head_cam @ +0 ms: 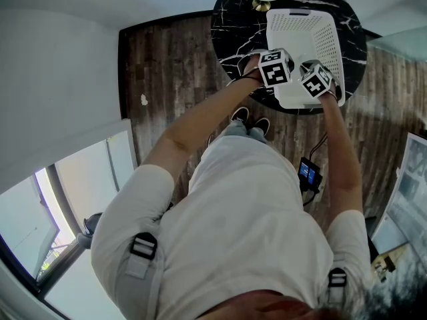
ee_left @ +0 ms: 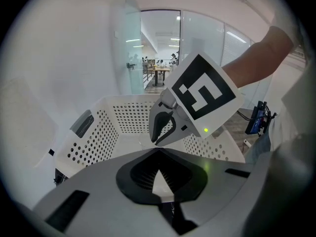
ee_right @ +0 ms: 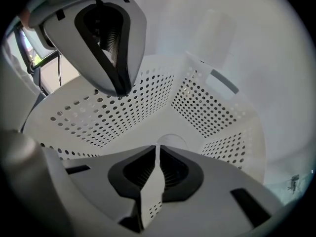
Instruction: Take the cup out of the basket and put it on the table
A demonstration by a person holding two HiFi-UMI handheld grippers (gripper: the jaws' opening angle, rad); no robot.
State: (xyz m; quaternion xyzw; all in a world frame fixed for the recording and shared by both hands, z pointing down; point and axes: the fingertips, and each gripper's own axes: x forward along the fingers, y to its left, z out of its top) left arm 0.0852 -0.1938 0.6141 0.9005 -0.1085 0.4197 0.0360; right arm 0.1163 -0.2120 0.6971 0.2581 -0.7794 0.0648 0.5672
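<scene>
Closest to its camera, your right gripper [ee_right: 157, 154] has its jaws pinched tight on the perforated near wall of the white basket [ee_right: 123, 117]. Just beside it, your left gripper [ee_left: 159, 154] is clamped on the same rim. The cup [ee_right: 172, 138] shows only as a faint round outline on the basket floor, and the basket stands on the black marble table [head_cam: 230, 19].

Basket [head_cam: 325, 35]: white perforated plastic, smooth, semi-matt. Table [head_cam: 230, 19]: black marble-look top w/ white veins, glossy. Floor [head_cam: 167, 72]: dark wood planks, visible grain. Right gripper [ee_right: 156, 149]: smooth grey-white plastic shell, black ribbed pads. Shirt [head_cam: 247, 205]: white cloth, matt.
</scene>
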